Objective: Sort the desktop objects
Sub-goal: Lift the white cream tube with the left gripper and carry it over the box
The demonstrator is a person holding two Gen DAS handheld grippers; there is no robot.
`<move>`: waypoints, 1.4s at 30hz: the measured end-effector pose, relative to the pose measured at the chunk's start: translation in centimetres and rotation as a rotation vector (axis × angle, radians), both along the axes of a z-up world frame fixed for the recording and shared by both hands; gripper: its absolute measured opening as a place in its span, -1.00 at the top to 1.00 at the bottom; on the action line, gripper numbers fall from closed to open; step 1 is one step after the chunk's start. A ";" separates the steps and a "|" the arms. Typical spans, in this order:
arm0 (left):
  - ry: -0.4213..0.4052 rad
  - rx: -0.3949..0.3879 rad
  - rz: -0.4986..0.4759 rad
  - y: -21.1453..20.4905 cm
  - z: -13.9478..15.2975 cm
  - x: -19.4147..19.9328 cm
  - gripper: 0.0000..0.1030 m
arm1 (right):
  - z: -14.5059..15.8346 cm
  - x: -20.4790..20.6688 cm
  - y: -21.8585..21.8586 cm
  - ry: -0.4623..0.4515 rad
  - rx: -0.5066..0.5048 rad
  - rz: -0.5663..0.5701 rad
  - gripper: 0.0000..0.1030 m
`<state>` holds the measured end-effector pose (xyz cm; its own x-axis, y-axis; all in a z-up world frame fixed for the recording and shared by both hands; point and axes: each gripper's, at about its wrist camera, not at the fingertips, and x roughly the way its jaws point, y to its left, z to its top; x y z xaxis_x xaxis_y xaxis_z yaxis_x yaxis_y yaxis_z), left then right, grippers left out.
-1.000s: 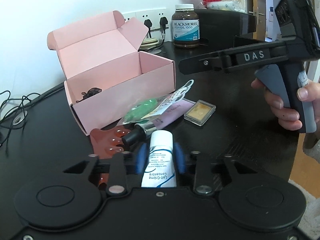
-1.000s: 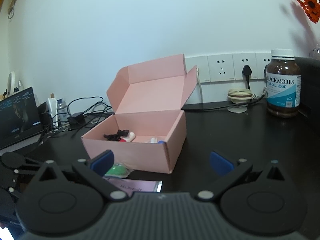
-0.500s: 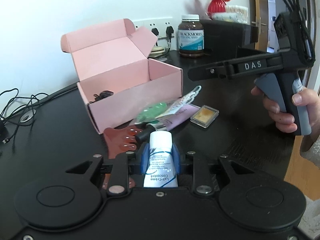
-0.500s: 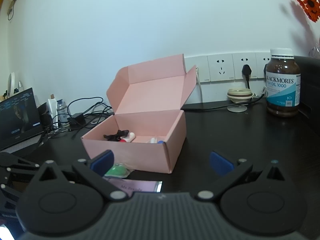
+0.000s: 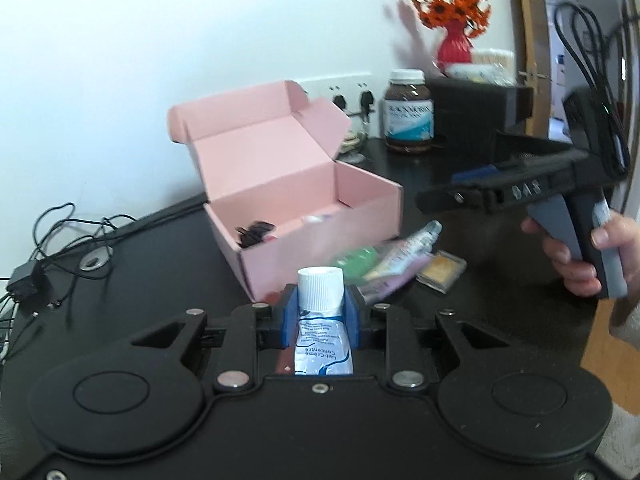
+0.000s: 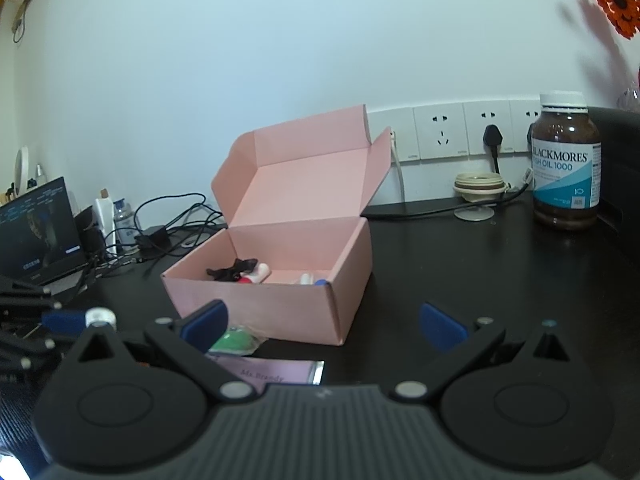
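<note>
Lifted since the earlier frames, the white tube (image 5: 323,320) now rides clear of the black desk (image 5: 152,264), with the pink box (image 5: 320,236) lower and farther right in the left wrist view than before. Left gripper (image 5: 322,316): blue pads pinching the tube just below its ribbed white cap; printed upside down on the tube, "Lait-Crème Concentré". Right gripper (image 6: 324,326): jaws spread wide with nothing between them, unmoved, held by a hand (image 5: 592,256); its side is embossed "DAS" in the left wrist view. One pink box, lid up, stands near the middle of the desk; a black item and small white pieces lie inside. Beside the box's front corner lie one green packet (image 6: 234,340), one lilac carton (image 6: 276,374) reading "Ms. Brandy" and, seen only from the left wrist, one yellow square case (image 5: 442,272) and a clear sachet. One brown bottle (image 6: 566,164) at the desk's back edge reads "BLACKMORES FISH OIL 1000", sharp in the right wrist view, blurred in the other. Only the right wrist view shows a lit screen (image 6: 38,228) at the desk's left edge; only the left shows the whole red vase (image 5: 454,46) of orange flowers.
</note>
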<state>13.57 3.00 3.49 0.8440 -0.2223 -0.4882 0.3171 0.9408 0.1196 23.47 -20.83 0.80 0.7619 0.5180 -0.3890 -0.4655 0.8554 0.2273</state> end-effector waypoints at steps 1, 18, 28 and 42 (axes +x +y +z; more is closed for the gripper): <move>-0.006 -0.006 0.005 0.3 0.3 0.1 0.51 | 0.0 0.0 0.0 0.001 0.000 0.000 -0.99; -0.083 0.003 0.004 -0.2 2.0 0.3 0.51 | -0.1 0.1 -0.2 0.011 0.010 0.000 -0.99; -0.181 0.026 0.024 -1.2 4.1 4.3 0.51 | -0.1 0.2 -0.3 0.015 0.017 -0.003 -0.99; -0.026 0.066 0.004 -5.5 3.7 13.2 0.49 | -0.3 0.8 -0.5 0.049 0.029 -0.002 -0.99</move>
<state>26.81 -2.49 7.23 0.8574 -0.1871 -0.4794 0.3095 0.9318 0.1898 24.23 -21.31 0.50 0.7436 0.5277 -0.4106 -0.4513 0.8492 0.2741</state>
